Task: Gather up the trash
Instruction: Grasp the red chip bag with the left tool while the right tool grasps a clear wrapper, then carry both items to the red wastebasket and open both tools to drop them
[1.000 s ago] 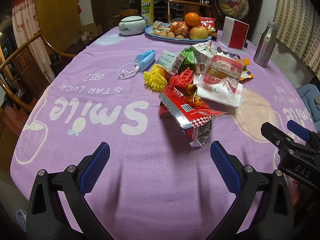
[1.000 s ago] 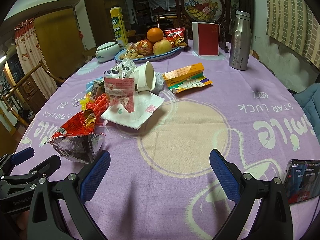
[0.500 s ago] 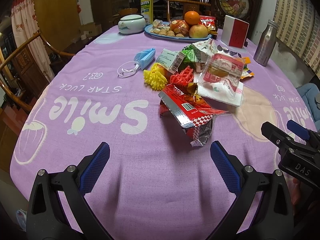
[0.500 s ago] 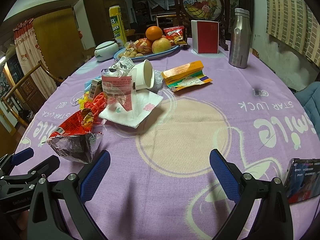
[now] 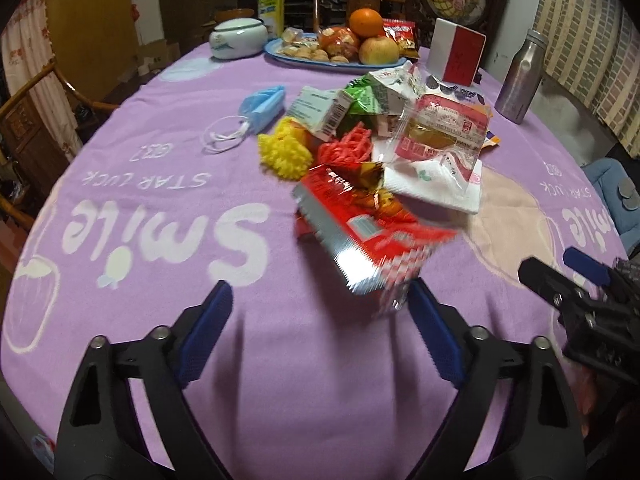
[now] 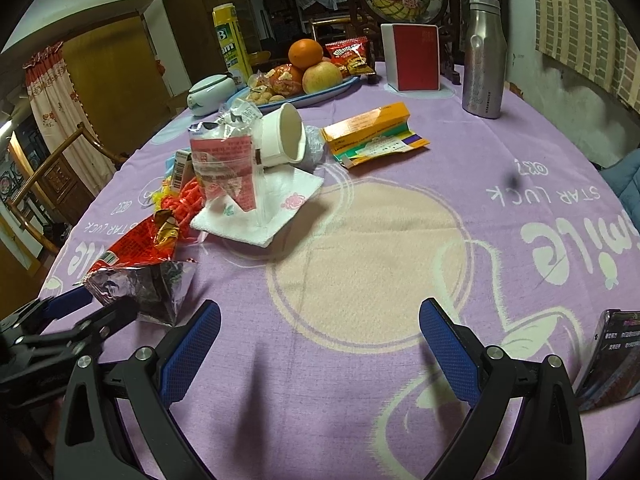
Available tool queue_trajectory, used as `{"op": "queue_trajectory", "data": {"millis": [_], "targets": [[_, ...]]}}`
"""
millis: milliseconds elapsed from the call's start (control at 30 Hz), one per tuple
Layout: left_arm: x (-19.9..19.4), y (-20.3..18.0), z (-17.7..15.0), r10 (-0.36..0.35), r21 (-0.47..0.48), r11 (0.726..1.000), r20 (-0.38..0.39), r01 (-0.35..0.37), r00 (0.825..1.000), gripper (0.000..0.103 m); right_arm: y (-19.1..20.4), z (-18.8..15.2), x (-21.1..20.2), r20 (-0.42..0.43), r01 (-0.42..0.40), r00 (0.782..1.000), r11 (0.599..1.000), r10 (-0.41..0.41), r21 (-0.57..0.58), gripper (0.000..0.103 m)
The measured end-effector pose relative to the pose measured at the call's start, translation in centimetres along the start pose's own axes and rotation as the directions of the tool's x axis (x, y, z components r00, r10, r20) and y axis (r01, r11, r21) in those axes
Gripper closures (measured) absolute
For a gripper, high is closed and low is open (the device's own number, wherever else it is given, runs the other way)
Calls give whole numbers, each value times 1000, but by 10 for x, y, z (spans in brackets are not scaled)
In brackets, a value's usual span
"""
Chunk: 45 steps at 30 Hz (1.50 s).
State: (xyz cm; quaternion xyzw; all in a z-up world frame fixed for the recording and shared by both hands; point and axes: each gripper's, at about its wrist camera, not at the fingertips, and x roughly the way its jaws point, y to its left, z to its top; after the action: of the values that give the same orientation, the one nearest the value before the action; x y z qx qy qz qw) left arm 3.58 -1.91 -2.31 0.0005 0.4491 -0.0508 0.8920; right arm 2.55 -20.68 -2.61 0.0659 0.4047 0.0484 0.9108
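Closer now, left tool [image 5: 316, 328], spread apart like right tool [image 6: 320, 344], hides blurred wrapper's [image 5: 360, 236] corner.

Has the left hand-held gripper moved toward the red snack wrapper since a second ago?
Yes. The left hand-held gripper has advanced toward the red snack wrapper; its right finger now reaches the wrapper's near edge, and the "Smile" print sits closer.

Fruit plate [image 5: 296, 58], steel bottle [image 6: 483, 64], white lidded pot [image 5: 238, 38], red-faced box [image 6: 412, 58], phone [image 6: 612, 356]
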Motion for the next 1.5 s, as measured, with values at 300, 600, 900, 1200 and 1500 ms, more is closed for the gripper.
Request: {"op": "queue_trajectory", "data": {"millis": [300,600,900,1200,1500], "targets": [[12,8,14,-92,-59,994,-21,91,995,99,-8,8,-2,13,41,999,999,-41,-16,5],[-42,40,5,-127,-78,988,100,135,987,99,50,55,15,39,-54,997,968,66,-245,6],[-75,81,-24,-71,-130,987,135,89,988,100,72,89,54,5,-88,996,949,93,-304,40],[-94,111,-46,-67,-197,975,161,99,985,100,75,77,9,65,-134,985,945,160,-297,92],[-159,166,-95,51,-302,953,245,26,968,100,148,39,-78,49,-345,909,815,413,-466,92]]}}
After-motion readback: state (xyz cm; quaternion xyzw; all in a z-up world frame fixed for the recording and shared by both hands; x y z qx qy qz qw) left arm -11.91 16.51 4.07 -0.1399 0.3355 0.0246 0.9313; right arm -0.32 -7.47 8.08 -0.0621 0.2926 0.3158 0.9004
